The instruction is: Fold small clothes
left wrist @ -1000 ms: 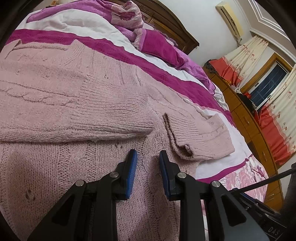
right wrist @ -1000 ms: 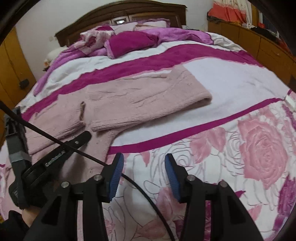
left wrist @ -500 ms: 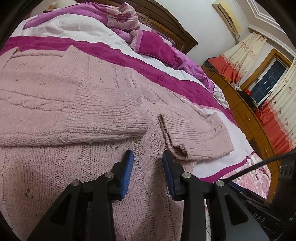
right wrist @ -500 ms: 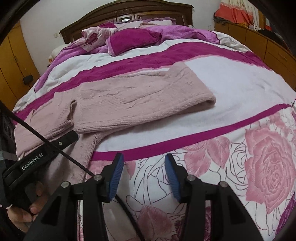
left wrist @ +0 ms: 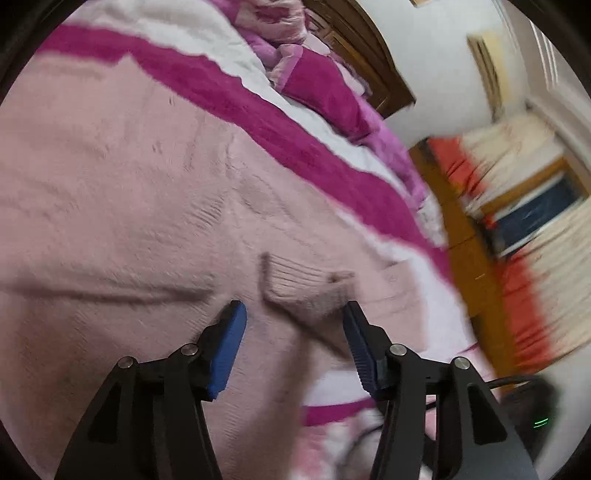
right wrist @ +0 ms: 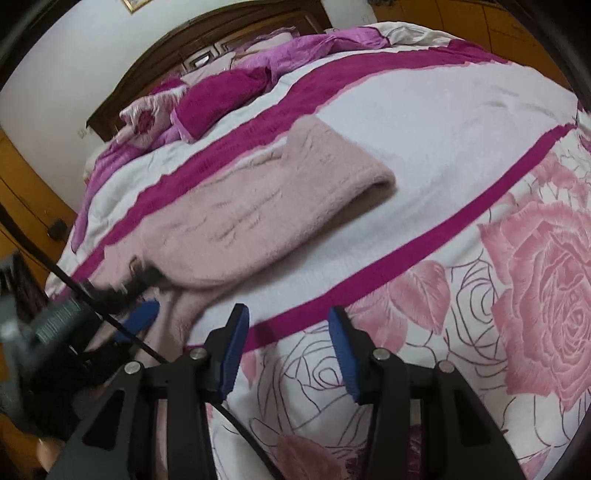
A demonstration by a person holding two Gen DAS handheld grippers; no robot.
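Observation:
A pale pink knitted sweater lies spread on the bed, a folded sleeve with a ribbed cuff resting on its body. My left gripper hovers just in front of that cuff; its jaws are opening, and nothing is pressed between the blue pads. In the right wrist view the same sweater lies across the bed, folded over at its right end. My right gripper stands open over the rose-patterned cover, holding nothing. The left gripper shows blurred at the left there.
The bed carries a white and magenta striped cover with pink roses near the front. Crumpled purple bedding and pillows lie by the dark wooden headboard. Wooden cabinets and red-and-cream curtains stand beside the bed.
My left gripper's jaws have opened wider, and it has rolled and shifted toward the sleeve cuff. The right gripper has swung and tilted over the cover, its jaws unchanged.

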